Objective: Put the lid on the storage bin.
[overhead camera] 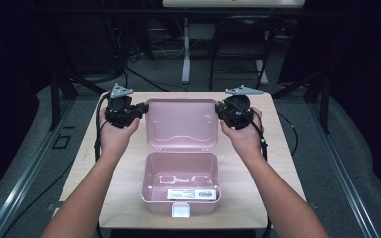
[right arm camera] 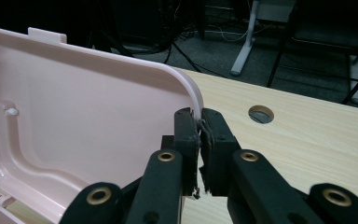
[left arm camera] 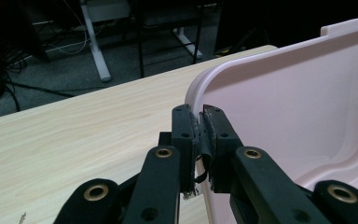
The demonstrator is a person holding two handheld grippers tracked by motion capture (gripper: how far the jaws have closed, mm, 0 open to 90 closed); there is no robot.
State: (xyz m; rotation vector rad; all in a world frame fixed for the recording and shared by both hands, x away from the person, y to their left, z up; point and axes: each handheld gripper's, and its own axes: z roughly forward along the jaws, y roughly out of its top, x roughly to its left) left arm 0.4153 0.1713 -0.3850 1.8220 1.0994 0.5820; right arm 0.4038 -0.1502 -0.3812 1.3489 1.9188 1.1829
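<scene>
A pale wooden counter [overhead camera: 79, 168] carries a pink plastic box [overhead camera: 180, 184] set square to the person, its tray nearest them with a white latch tab [overhead camera: 180, 210] at the front edge and a barcode label [overhead camera: 192, 194] on the tray's front wall. Behind the tray the lid [overhead camera: 181, 123] stands swung back on its hinge, its hollow inner face turned toward the person and its long axis running side to side across the counter. That axis is what the coming move turns on, as I judge it: the lid pivots about the hinge line along its lower edge, and the two hands sit at opposite ends of it, neither nearer than the other. The left gripper [overhead camera: 142, 110] meets the lid's left edge and the right gripper [overhead camera: 222, 110] its right edge, both near the upper corners. In the left gripper view the jaws are drawn together on the rounded rim of the lid [left arm camera: 193, 91], which passes between the pads [left arm camera: 196, 135]; the right gripper view has its jaws pinched likewise on the opposite rim [right arm camera: 196, 100]. From each pair of jaws the lid's panel stretches inward toward the other hand, so swinging it forward over the tray looks to need both hands moving evenly.
</scene>
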